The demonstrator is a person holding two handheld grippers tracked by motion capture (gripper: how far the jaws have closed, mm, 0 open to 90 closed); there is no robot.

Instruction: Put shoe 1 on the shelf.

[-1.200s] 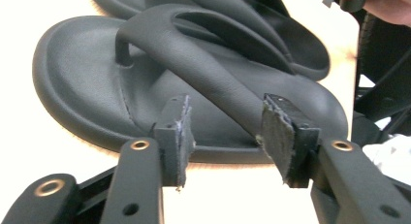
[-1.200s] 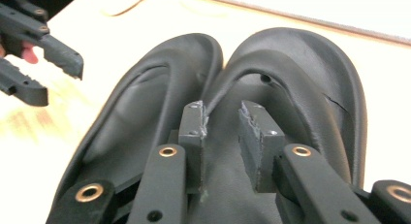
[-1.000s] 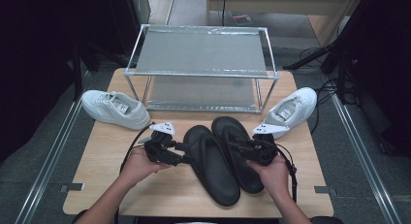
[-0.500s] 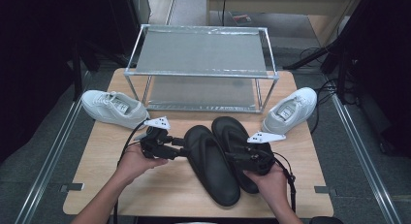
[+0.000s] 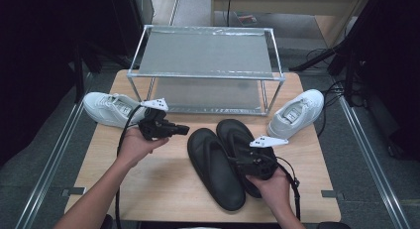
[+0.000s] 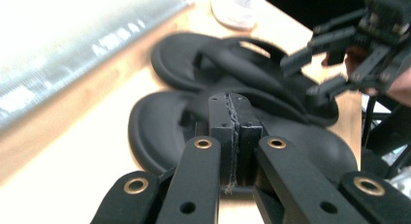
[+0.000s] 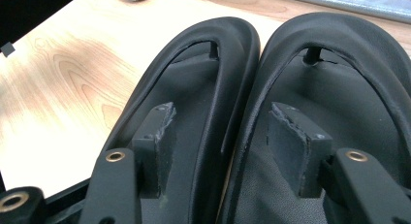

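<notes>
left to right on the table (image 5: pixel 163 189): a white sneaker (image 5: pixel 108 108); the left gripper (image 5: pixel 179 130), held above the wood beside the left sandal (image 5: pixel 214 167), its jaws just brought fully together with nothing between them; the right sandal (image 5: pixel 236 140); the right gripper (image 5: pixel 242 157), jaws just spread, straddling the touching inner edges of both sandals without pinching; a second sneaker (image 5: pixel 296 113). a rack (image 5: pixel 205 55) is seen behind.

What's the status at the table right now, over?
Left gripper just shut, empty, above the table. Right gripper just opened, jaws straddling the sandals' adjoining edges, not gripping. Rack free; nothing in the way.
</notes>
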